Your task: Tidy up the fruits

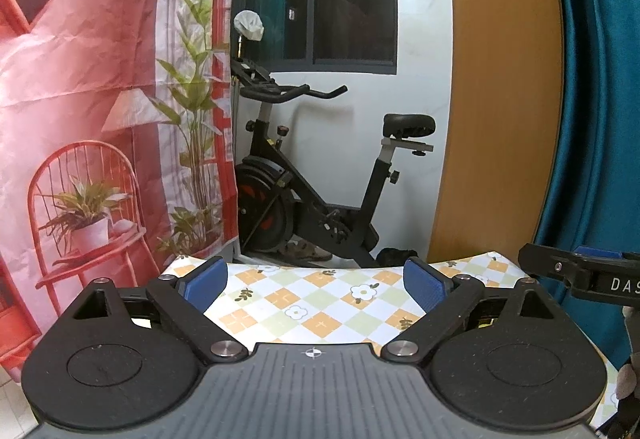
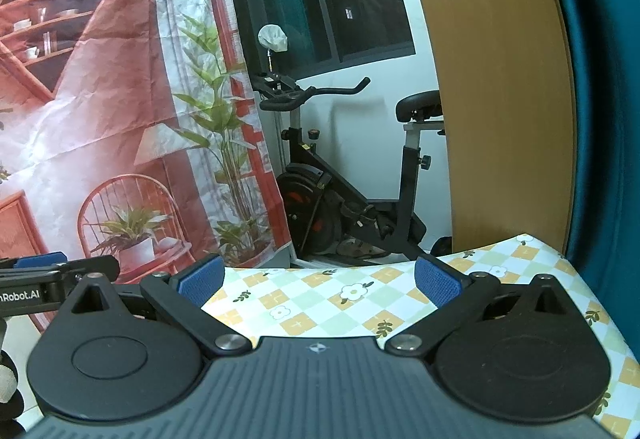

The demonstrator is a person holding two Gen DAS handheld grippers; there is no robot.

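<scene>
1. Straight ahead in both wrist views, each gripper hovers over a table (image 1: 320, 303) covered in a checked, flower-print cloth.
2. Left gripper (image 1: 316, 281): its blue-padded fingers (image 1: 208, 279) are spread wide apart, with nothing between them.
3. Right gripper (image 2: 320, 281): its blue pads (image 2: 436, 285) are likewise spread wide and hold nothing.
4. No fruit shows in either view, so I cannot tell where it is.
5. Each gripper appears at the edge of the other's view, so the two sit side by side.
6. Beyond the table stand a black exercise bike (image 1: 316, 191), a printed backdrop (image 1: 100, 119) showing a red chair and plants, a wooden panel (image 1: 496, 99) and a teal curtain (image 1: 600, 99).
</scene>
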